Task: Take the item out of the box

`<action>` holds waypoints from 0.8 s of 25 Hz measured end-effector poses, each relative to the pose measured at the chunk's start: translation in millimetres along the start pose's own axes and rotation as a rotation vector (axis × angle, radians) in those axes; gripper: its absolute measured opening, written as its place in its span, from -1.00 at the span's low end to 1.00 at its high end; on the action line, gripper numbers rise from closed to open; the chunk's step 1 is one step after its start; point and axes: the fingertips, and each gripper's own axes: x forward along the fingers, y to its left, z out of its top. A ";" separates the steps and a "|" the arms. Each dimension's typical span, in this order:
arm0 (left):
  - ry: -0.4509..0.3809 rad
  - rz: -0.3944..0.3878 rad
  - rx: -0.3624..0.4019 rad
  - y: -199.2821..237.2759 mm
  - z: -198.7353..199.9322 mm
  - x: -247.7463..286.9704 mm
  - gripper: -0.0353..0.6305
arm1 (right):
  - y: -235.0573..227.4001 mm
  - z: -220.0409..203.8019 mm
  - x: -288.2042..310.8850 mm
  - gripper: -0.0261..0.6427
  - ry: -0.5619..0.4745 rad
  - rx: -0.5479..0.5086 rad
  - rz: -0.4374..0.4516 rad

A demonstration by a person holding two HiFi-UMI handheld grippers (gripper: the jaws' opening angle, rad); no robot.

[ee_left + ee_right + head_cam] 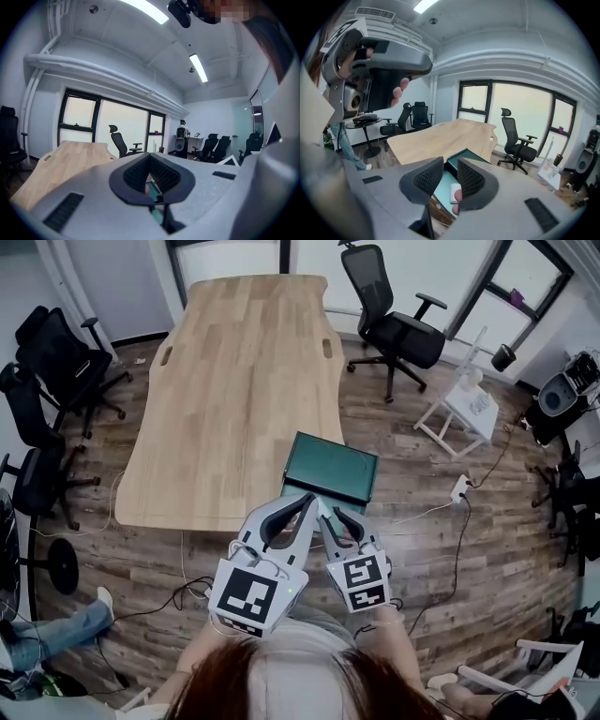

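A dark green box [330, 468] is just off the wooden table's near right corner; what it rests on is hidden. My right gripper [336, 517] hovers over its near edge, jaws a little apart with nothing pressed between them. In the right gripper view, the gap of the right gripper [450, 164] shows the box's teal inside [442, 185] and a small white item [454, 192] lying in it, with something pinkish below. My left gripper [306, 502] is beside the right one. Its tips meet in the left gripper view [150, 155], with a sliver of teal behind them.
The long wooden table [234, 381] stretches away from the box. Black office chairs stand at the left [56, 362] and far right [394, 324]. A white stand [464, 409], a power strip [459, 488] and cables are on the wood floor.
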 end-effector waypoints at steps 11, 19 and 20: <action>0.003 0.015 0.020 14.2 0.0 17.9 -0.87 | -9.6 -48.0 49.7 -0.51 0.123 0.030 0.070; 0.046 0.048 -0.005 32.6 -9.7 27.3 -0.87 | -9.6 -83.6 82.1 -0.46 0.244 0.025 0.122; 0.044 0.048 0.006 34.5 -9.7 28.9 -0.87 | -9.2 -87.7 85.2 -0.45 0.257 0.028 0.130</action>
